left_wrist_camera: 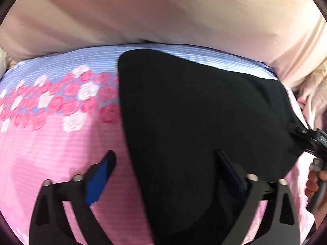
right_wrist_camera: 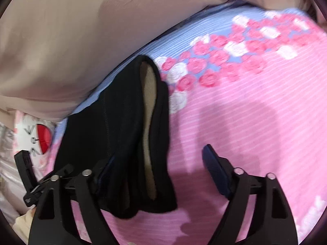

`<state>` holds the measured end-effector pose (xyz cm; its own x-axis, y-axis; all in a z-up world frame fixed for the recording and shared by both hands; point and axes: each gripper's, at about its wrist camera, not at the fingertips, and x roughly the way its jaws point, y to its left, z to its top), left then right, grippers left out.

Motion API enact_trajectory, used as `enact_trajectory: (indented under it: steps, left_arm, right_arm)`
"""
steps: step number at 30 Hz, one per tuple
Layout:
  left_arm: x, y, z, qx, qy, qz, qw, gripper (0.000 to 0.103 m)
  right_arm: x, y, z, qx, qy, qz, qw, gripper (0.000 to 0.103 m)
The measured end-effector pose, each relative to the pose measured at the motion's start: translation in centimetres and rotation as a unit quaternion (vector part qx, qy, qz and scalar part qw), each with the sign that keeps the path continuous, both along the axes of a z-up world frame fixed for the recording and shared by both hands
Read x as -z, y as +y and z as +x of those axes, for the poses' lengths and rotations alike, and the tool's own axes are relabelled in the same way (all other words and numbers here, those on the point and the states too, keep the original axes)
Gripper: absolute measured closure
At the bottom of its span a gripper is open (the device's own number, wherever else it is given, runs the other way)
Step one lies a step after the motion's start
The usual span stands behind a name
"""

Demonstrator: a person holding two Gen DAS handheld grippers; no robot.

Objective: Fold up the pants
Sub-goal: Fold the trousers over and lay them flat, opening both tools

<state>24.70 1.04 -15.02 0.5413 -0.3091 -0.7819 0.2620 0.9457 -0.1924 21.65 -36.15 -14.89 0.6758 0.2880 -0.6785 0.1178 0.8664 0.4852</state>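
The black pants [left_wrist_camera: 194,118] lie folded on a pink and blue bedsheet with a rose print [left_wrist_camera: 51,143]. In the left wrist view my left gripper [left_wrist_camera: 165,159] is open, its jaws spread over the near left edge of the pants. In the right wrist view the pants [right_wrist_camera: 122,132] show a folded stack with a beige lining [right_wrist_camera: 148,106] exposed along one edge. My right gripper [right_wrist_camera: 157,161] is open, its left finger against the pants' edge and its right finger over bare sheet. The other gripper shows at the right edge of the left wrist view [left_wrist_camera: 314,140].
A beige pillow or cushion [left_wrist_camera: 163,12] runs along the far side of the bed. A white item with a red mark [right_wrist_camera: 38,136] lies at the left in the right wrist view. Pale bedding is bunched at the right [left_wrist_camera: 314,94].
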Motion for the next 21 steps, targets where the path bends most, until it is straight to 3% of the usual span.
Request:
enact_trajectory:
  steps: [1, 2, 4, 5, 7, 8, 9, 11, 12, 15, 18, 20, 21]
  left_arm:
    - [-0.3, 0.3, -0.1, -0.004, 0.003, 0.0, 1.0, 0.006]
    - [-1.0, 0.6, -0.4, -0.011, 0.0, 0.009, 0.9999, 0.006]
    - [-3.4, 1.2, -1.7, -0.026, -0.028, 0.034, 0.9987, 0.01]
    - [-4.8, 1.5, -2.7, -0.035, -0.054, 0.045, 0.9969, 0.01]
    - [-7.8, 1.8, -4.5, -0.051, -0.101, 0.045, 0.9926, 0.01]
    - [-8.6, 1.5, -4.8, -0.054, -0.107, 0.039, 0.992, 0.01]
    - [-9.0, 0.9, -4.8, -0.043, -0.099, 0.023, 0.9939, 0.01]
    - [-8.1, -1.3, -4.0, -0.018, -0.072, 0.026, 0.9969, 0.01]
    - [-6.6, -2.6, -3.5, -0.011, -0.055, 0.058, 0.9967, 0.01]
    - [-2.1, -4.5, -2.1, -0.006, -0.008, 0.127, 0.9918, 0.018]
    - [-0.2, -2.6, -1.8, -0.024, 0.011, 0.063, 0.9977, 0.009]
    - [0.4, -1.4, -1.4, -0.035, 0.032, 0.021, 0.9986, 0.008]
    - [0.5, -1.3, -1.5, -0.034, 0.03, 0.021, 0.9987, 0.007]
  right_arm:
    - [-1.3, -0.1, -1.1, 0.018, -0.012, -0.012, 1.0, 0.027]
    - [-3.0, -0.1, -2.2, 0.023, -0.032, -0.016, 0.999, 0.038]
    - [-6.0, 0.5, -3.8, 0.018, -0.064, -0.025, 0.997, 0.047]
    - [-7.0, 0.8, -4.1, 0.007, -0.073, -0.023, 0.997, 0.059]
    - [-8.6, 2.9, -3.4, -0.048, -0.076, -0.04, 0.995, 0.071]
    - [-8.5, 4.0, -2.7, -0.073, -0.071, -0.054, 0.993, 0.084]
    - [-7.7, 5.2, -1.8, -0.098, -0.058, -0.064, 0.991, 0.089]
    - [-5.8, 6.6, -0.2, -0.106, -0.036, -0.082, 0.99, 0.089]
    - [-4.3, 6.3, 0.5, -0.099, -0.022, -0.09, 0.991, 0.089]
    - [-1.3, 4.0, 1.3, -0.07, 0.0, -0.066, 0.995, 0.103]
    - [0.0, 1.8, 1.2, -0.058, -0.007, 0.011, 0.998, 0.103]
    - [0.2, 0.9, 1.2, -0.049, -0.008, 0.032, 0.998, 0.103]
    - [-0.1, 0.6, 0.9, -0.038, -0.007, 0.034, 0.999, 0.103]
